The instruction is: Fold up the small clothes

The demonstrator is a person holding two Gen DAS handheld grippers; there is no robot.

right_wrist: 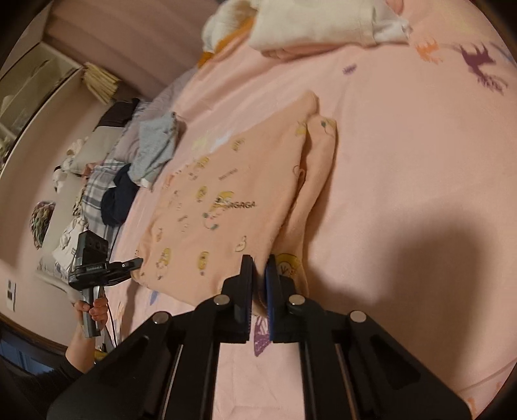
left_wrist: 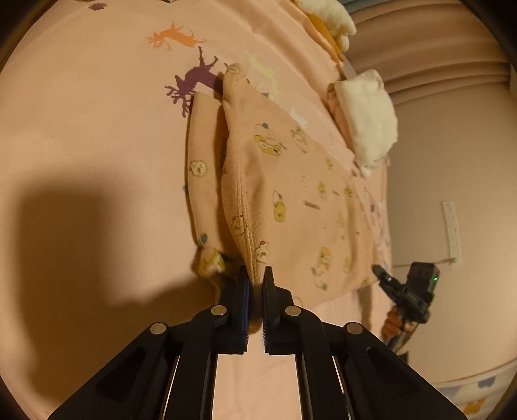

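1. Nearest the lens in the left wrist view are the left tongs (left_wrist: 256, 281), clenched on the ribbed hem of the little peach garment (left_wrist: 290, 181) at the bottom centre of the frame. The cloth rises from the pinch as a raised ridge, so only a thin edge is caught.
2. In the right wrist view the right tongs (right_wrist: 259, 274) are likewise clenched on the near edge of the same garment (right_wrist: 226, 200), low in the centre of the frame. How many layers sit between the pads I cannot tell.
3. The garment lies on the pink bed sheet (left_wrist: 80, 113), mid-frame in both views, with one side already doubled over itself.
4. Risk, as I judge it: a lift from such shallow bites could let the hem slip out of one pair, and the piece would swing from the other and lose its shape.
5. If one pair has caught only the top layer, the lower layer would stay on the bed and the fold would open crooked.
6. The doubled side looks loose; a quick pull could flip it back out.
7. If the two hands rise unevenly, the near edge would skew and the next crease would land off-line.
8. The white folded pile (right_wrist: 326, 29) at the top of the right wrist view is well apart, so a far carry risks nudging it only late.
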